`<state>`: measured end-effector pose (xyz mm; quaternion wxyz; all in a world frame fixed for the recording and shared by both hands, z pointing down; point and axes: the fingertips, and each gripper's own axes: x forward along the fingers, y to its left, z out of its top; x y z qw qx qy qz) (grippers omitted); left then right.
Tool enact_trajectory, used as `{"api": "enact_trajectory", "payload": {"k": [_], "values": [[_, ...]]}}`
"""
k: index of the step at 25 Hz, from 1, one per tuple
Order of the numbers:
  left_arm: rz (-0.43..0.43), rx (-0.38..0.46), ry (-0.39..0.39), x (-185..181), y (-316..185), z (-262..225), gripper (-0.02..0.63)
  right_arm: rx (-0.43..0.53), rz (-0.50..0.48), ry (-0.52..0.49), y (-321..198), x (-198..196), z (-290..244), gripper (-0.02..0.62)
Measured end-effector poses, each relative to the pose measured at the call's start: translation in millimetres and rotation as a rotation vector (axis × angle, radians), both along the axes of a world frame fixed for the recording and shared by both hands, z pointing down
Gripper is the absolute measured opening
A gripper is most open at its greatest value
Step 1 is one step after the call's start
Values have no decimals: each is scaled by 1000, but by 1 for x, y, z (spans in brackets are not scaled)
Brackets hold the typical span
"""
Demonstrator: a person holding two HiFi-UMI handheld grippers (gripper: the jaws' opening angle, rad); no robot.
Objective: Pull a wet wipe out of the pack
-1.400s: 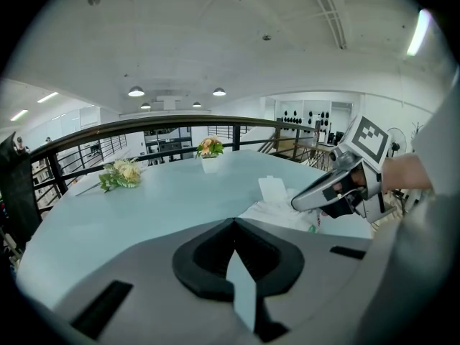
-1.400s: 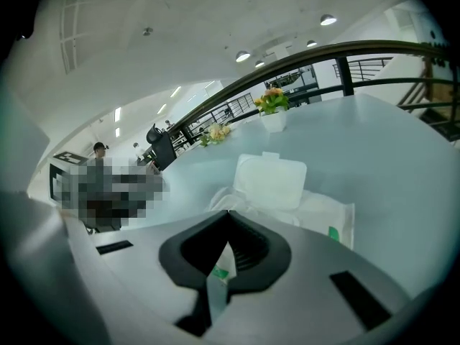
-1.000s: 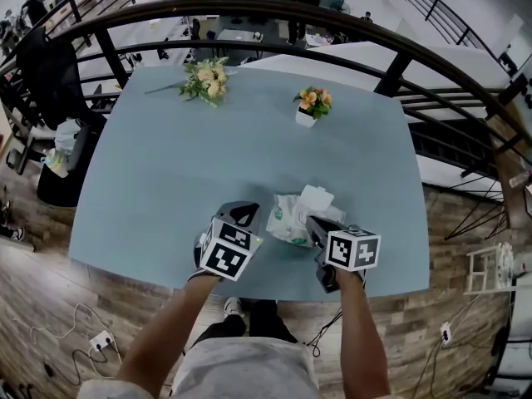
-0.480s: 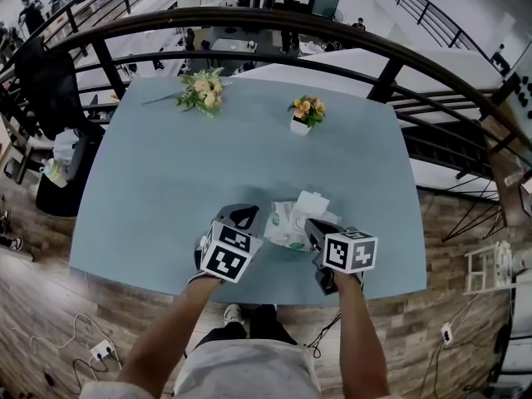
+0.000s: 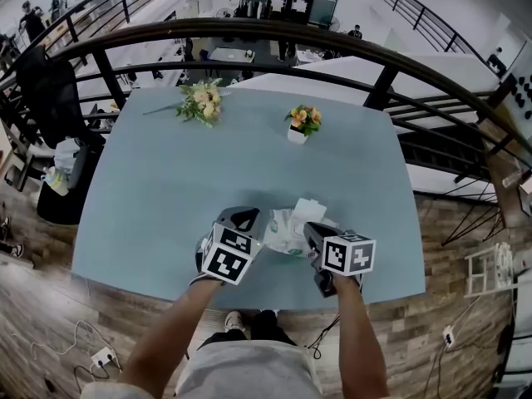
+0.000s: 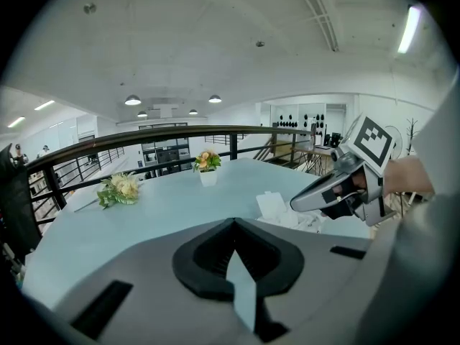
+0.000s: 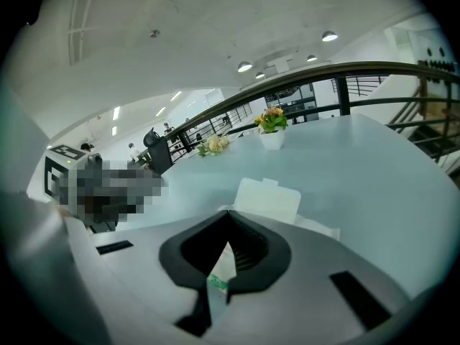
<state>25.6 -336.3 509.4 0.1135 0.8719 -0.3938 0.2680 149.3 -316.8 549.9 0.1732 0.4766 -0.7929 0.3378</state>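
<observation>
The wet wipe pack (image 5: 287, 231) lies near the table's front edge. It is white with green print, and its white lid flap (image 5: 309, 209) stands open. My right gripper (image 5: 311, 232) is shut, with its tips at the pack's near right side. In the right gripper view the lid flap (image 7: 267, 198) rises just beyond the closed jaws (image 7: 228, 214), and a strip of white and green shows through their slit. My left gripper (image 5: 242, 219) is shut and hovers just left of the pack with nothing in it. The left gripper view shows the pack (image 6: 277, 208) ahead on the right, with the right gripper (image 6: 305, 198) over it.
A loose bunch of flowers (image 5: 199, 100) lies at the far left of the blue table (image 5: 166, 189). A small white pot of flowers (image 5: 302, 123) stands far centre. A dark curved railing (image 5: 249, 30) runs behind the table. A black chair (image 5: 46, 81) is on the left.
</observation>
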Motion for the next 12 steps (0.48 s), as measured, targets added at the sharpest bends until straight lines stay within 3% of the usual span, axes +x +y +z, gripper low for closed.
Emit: {"api": "enact_trajectory", "payload": {"k": [12], "values": [[11, 24, 30, 16, -13, -20, -6, 34, -4, 23, -6, 7, -15, 3]]}}
